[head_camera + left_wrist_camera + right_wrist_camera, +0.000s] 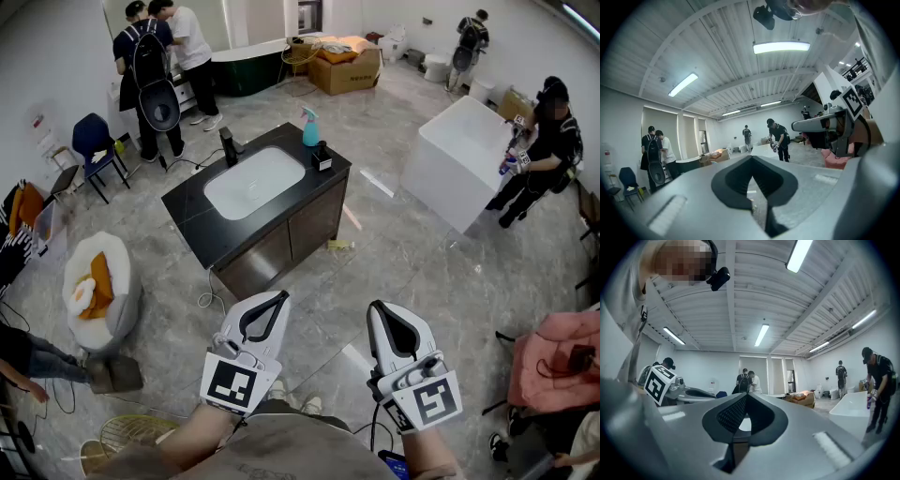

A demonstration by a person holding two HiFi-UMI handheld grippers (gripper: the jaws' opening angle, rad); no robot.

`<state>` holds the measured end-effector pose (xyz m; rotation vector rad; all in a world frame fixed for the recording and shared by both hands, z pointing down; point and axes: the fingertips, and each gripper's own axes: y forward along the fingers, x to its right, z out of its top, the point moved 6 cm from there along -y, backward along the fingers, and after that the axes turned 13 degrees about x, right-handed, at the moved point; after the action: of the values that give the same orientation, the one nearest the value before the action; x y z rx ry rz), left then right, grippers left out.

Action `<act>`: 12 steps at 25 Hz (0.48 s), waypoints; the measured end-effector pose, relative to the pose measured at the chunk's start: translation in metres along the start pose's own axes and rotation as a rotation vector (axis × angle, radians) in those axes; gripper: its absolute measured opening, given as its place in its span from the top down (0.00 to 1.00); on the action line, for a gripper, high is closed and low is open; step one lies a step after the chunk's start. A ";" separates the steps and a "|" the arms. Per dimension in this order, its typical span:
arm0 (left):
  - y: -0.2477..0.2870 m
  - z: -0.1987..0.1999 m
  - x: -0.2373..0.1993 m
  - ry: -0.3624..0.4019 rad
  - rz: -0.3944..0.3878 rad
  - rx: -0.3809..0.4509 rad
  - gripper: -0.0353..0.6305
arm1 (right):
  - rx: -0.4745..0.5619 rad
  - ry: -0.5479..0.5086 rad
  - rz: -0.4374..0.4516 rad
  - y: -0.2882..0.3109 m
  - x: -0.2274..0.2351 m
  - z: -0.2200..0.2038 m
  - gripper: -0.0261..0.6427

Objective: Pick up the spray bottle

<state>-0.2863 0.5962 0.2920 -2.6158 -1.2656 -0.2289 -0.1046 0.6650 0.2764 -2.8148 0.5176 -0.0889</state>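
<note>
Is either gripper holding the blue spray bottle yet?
No: the spray bottle stands on the dark countertop beside the sink, far from the left gripper and right gripper.

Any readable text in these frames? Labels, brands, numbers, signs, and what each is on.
No readable text in any view.
Cube on left gripper: black-and-white square marker, a pattern, no letters.
Cube on right gripper: the same kind of marker, no letters.
spray bottle: any label is too small to read.
box: no legible print.
</note>
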 end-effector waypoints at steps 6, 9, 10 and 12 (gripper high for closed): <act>0.001 0.005 -0.002 0.005 -0.016 0.005 0.95 | 0.019 0.042 -0.044 -0.001 0.006 0.001 0.92; 0.002 0.004 -0.005 -0.003 -0.016 0.000 0.95 | 0.023 0.052 -0.048 0.003 0.007 0.000 0.92; 0.003 0.003 -0.006 -0.004 -0.018 -0.003 0.95 | 0.024 0.054 -0.049 0.004 0.007 0.000 0.92; 0.006 0.002 -0.007 -0.005 -0.025 -0.005 0.95 | 0.023 0.054 -0.052 0.005 0.008 -0.002 0.92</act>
<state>-0.2857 0.5878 0.2876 -2.6080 -1.3012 -0.2294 -0.0986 0.6575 0.2766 -2.8105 0.4528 -0.1800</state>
